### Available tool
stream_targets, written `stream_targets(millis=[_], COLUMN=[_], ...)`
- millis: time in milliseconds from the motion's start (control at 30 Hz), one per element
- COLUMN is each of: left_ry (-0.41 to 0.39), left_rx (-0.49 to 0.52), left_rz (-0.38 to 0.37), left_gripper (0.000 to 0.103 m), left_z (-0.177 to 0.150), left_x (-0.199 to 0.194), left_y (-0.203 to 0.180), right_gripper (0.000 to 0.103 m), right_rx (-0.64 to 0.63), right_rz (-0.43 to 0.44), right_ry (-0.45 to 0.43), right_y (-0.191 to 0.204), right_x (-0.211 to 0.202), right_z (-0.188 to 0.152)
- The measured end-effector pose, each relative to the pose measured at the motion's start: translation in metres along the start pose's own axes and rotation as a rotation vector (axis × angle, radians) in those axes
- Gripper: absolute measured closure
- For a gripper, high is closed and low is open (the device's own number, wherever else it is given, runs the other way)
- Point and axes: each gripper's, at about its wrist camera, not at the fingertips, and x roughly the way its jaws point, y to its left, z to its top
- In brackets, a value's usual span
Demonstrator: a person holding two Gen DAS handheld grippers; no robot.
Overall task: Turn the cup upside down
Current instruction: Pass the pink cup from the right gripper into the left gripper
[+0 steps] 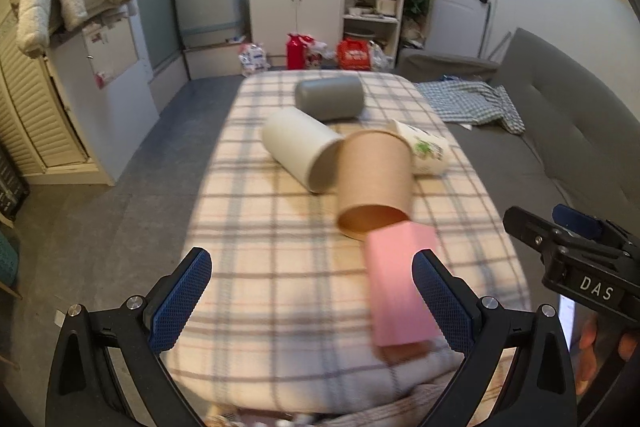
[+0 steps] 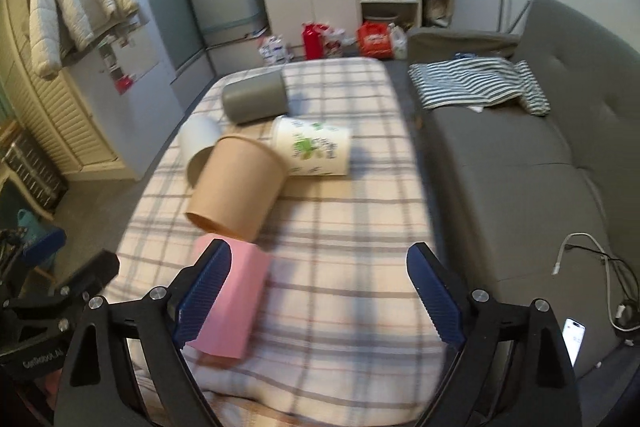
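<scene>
Several cups lie on their sides on a plaid-covered table. A pink cup lies nearest, its open end toward me; it also shows in the right wrist view. Behind it lie a brown paper cup, a white cup, a white cup with a green print and a grey cup. My left gripper is open, the pink cup just inside its right finger. My right gripper is open, the pink cup by its left finger.
A grey sofa runs along the table's right side, with a striped cloth, a cable and a phone on it. Cabinets, a fridge and bags stand at the far wall. Louvred doors and hanging jackets are on the left.
</scene>
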Motion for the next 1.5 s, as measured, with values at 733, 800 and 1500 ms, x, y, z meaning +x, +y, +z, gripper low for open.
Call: stream_targets(millis=[733, 800, 1500], left_ry=[0.220, 0.243, 0.187], left_rx=[0.069, 0.062, 0.072], left_rz=[-0.123, -0.138, -0.130], left_gripper=[0.002, 0.003, 0.046], left_z=[-0.039, -0.042, -0.024], left_x=[0.049, 0.054, 0.022], left_y=[-0.059, -0.058, -0.030], right_gripper=[0.013, 0.013, 0.013], right_rx=[0.142, 0.141, 0.107], right_rz=[0.024, 0.024, 0.016], right_ry=[0.075, 0.082, 0.099], right_y=[-0.046, -0.046, -0.031], right_x=[0.023, 0.025, 0.030], right_z=[-0.026, -0.026, -0.025])
